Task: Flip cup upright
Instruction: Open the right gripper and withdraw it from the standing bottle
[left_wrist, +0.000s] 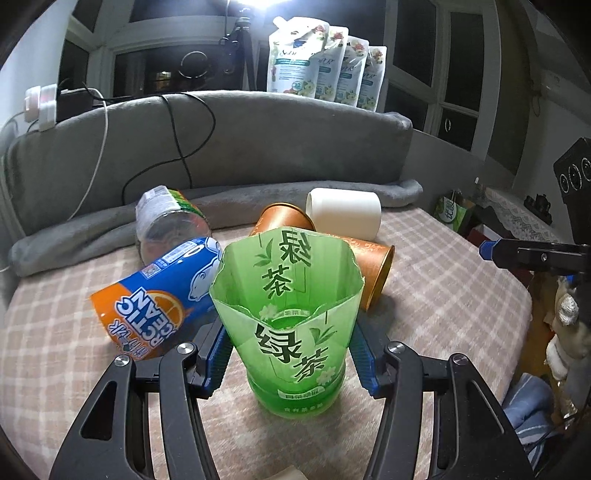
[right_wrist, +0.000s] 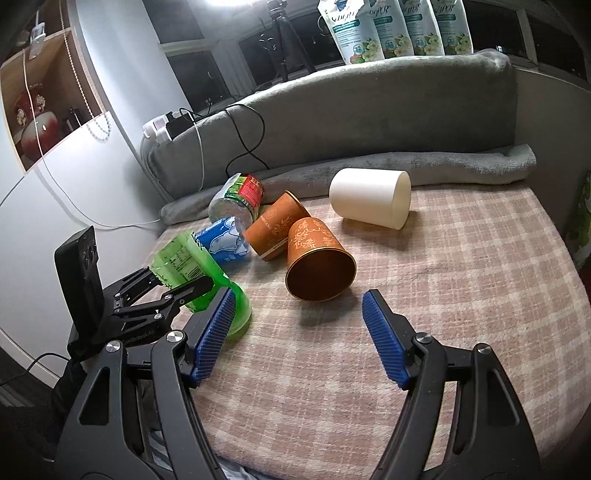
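A green cut-bottle cup (left_wrist: 295, 325) stands with its open end up on the checked cloth, tilted a little, between the blue pads of my left gripper (left_wrist: 291, 354). The pads sit at its two sides; whether they press it is unclear. It also shows in the right wrist view (right_wrist: 207, 280), with the left gripper's fingers around it. My right gripper (right_wrist: 299, 332) is open and empty, just in front of an orange cup (right_wrist: 317, 262) lying on its side, mouth toward me.
A second orange cup (right_wrist: 273, 225), a white cup (right_wrist: 373, 203), a blue-orange cup (left_wrist: 162, 291) and a clear cup (left_wrist: 166, 218) lie on their sides. A grey blanket roll (left_wrist: 369, 192) and cables run along the back. The bed edge drops off at right.
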